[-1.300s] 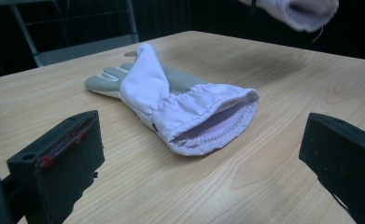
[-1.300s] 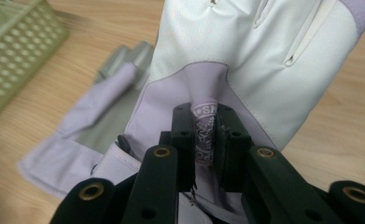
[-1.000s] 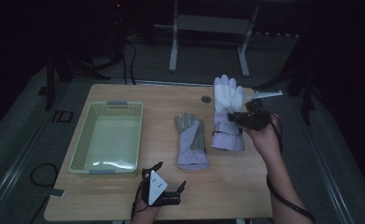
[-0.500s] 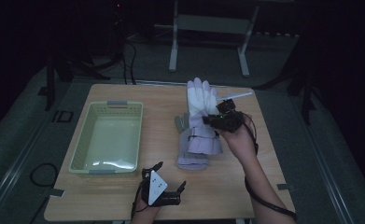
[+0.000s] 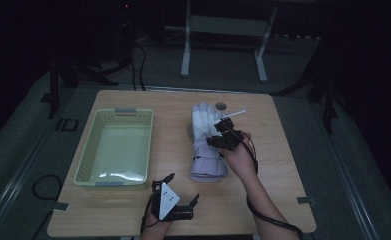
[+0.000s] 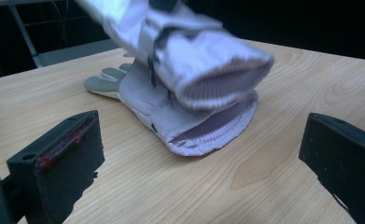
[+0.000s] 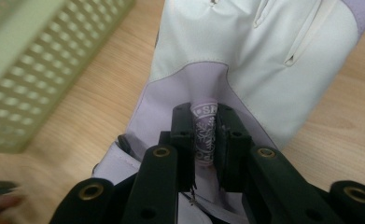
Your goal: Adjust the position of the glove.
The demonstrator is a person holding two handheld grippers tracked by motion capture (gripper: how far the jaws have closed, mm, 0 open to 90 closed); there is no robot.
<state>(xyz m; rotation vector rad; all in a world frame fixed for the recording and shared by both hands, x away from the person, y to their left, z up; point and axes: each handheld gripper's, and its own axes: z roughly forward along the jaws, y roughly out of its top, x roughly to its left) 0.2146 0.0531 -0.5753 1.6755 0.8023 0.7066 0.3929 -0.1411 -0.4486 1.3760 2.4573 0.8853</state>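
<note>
Over the middle of the desk (image 5: 283,165), the right tool (image 5: 222,136) is clamped on a pale lilac glove (image 5: 204,120) and has carried it from the right side onto its mate (image 6: 171,121), so they're nearly stacked. Left tool (image 5: 175,192) sits open, idle. Soft, ribbed cuffs.

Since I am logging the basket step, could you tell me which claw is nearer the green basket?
Left. The left claw rests open by the green basket's near corner; the right claw holds a glove farther off.
</note>
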